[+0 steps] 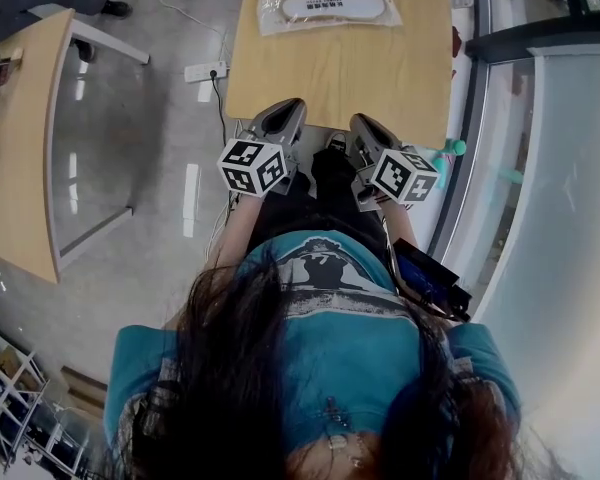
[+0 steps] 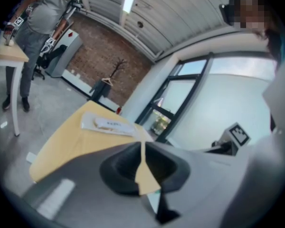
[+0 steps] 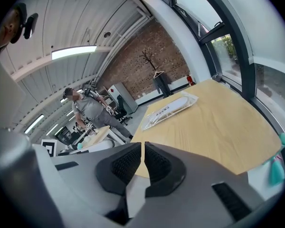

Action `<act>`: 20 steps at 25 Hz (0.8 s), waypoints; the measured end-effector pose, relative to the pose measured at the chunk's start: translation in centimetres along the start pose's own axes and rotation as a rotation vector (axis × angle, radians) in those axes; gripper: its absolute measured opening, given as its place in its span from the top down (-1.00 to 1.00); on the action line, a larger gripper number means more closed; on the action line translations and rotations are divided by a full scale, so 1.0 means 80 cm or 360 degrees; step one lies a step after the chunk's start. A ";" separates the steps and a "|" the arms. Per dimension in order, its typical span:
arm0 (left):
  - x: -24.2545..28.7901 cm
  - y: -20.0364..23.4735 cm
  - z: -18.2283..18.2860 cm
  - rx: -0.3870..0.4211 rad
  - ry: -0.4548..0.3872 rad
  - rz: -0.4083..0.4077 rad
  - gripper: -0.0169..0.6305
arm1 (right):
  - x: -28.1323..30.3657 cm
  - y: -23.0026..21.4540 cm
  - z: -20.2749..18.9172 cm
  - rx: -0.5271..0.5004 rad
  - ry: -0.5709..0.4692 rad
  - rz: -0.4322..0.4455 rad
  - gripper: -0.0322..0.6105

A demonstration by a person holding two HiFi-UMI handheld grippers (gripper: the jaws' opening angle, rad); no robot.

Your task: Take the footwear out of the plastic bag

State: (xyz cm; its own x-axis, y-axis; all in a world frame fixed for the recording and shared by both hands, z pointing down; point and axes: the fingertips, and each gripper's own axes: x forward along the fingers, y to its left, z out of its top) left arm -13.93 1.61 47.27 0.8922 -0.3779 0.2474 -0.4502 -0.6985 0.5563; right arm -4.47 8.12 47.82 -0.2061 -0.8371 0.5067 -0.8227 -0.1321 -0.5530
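Observation:
A clear plastic bag (image 1: 328, 8) with white footwear inside lies flat at the far end of a small wooden table (image 1: 350, 78). The same bag (image 2: 108, 124) shows in the left gripper view, and the bag (image 3: 170, 109) also shows in the right gripper view. My left gripper (image 1: 284, 115) and right gripper (image 1: 362, 126) hang side by side at the table's near edge, well short of the bag. Both are shut with nothing between the jaws. Each carries a marker cube.
A second wooden table (image 1: 20, 138) stands to the left, a power strip (image 1: 206, 71) and cable lie on the floor between. A glass wall (image 1: 540, 168) runs along the right. A person (image 3: 85, 109) stands in the background by other desks.

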 end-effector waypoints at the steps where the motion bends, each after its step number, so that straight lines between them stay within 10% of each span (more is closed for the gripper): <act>1: 0.000 -0.001 -0.001 0.0000 0.0003 0.0001 0.92 | 0.001 -0.003 0.002 -0.0002 0.0002 -0.0001 0.81; 20: 0.171 0.027 0.033 -0.0040 0.0006 0.0203 0.92 | 0.127 -0.207 0.183 -0.0140 0.0162 0.0009 0.80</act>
State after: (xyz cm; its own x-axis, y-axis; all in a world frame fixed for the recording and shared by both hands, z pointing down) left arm -2.79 -6.67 49.75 0.8279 -0.4604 0.3203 -0.5589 -0.6297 0.5396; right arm 14.81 -5.97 52.41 -0.2600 -0.7791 0.5704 -0.8638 -0.0764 -0.4980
